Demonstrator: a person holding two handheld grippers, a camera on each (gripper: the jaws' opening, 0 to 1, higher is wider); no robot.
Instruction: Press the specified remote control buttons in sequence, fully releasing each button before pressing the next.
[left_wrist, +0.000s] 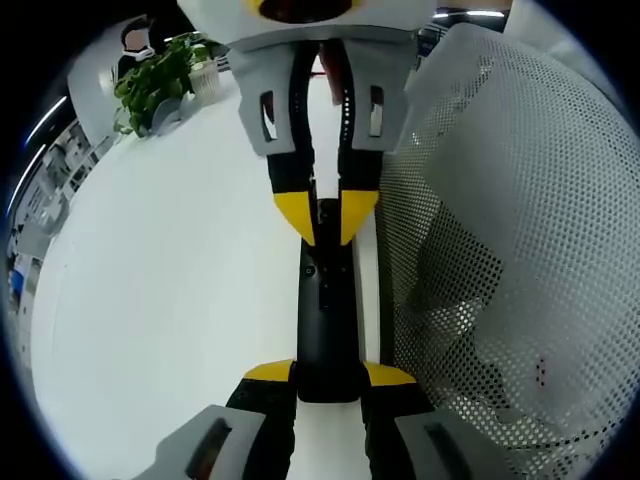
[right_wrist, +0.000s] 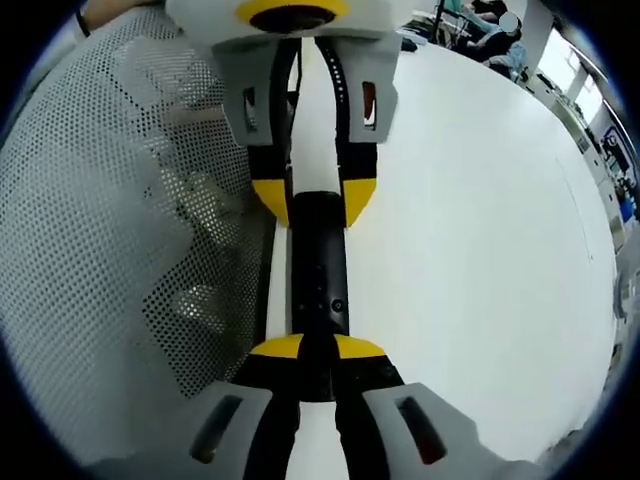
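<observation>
1. In the left gripper view, the left gripper (left_wrist: 328, 374) rises from the bottom edge, its two yellow-tipped jaws clamped on the near end of one long black remote control (left_wrist: 328, 320).
2. The right gripper (left_wrist: 326, 218) comes down from the top of that same view, facing the left one, and its yellow tips pinch the far end of the remote.
3. In the right gripper view the arrangement is mirrored: the right gripper (right_wrist: 317, 350) grips the near end of the remote control (right_wrist: 319, 265) from the bottom, and the left gripper (right_wrist: 315, 200) closes on the other end from the top.
4. The remote lies lengthwise between the two grippers, over a white table (left_wrist: 170, 260), just beside the edge of a white perforated mesh panel (left_wrist: 510, 230). Whether it rests on the table or is lifted off it cannot be told.
5. Small buttons show as dots along the remote's black face in both views; they are too small to count.
6. Count: two grippers, four yellow jaw tips, one remote, one mesh panel, one table.
7. One green potted plant (left_wrist: 160, 80) stands at the far end of the table in the left gripper view.
</observation>
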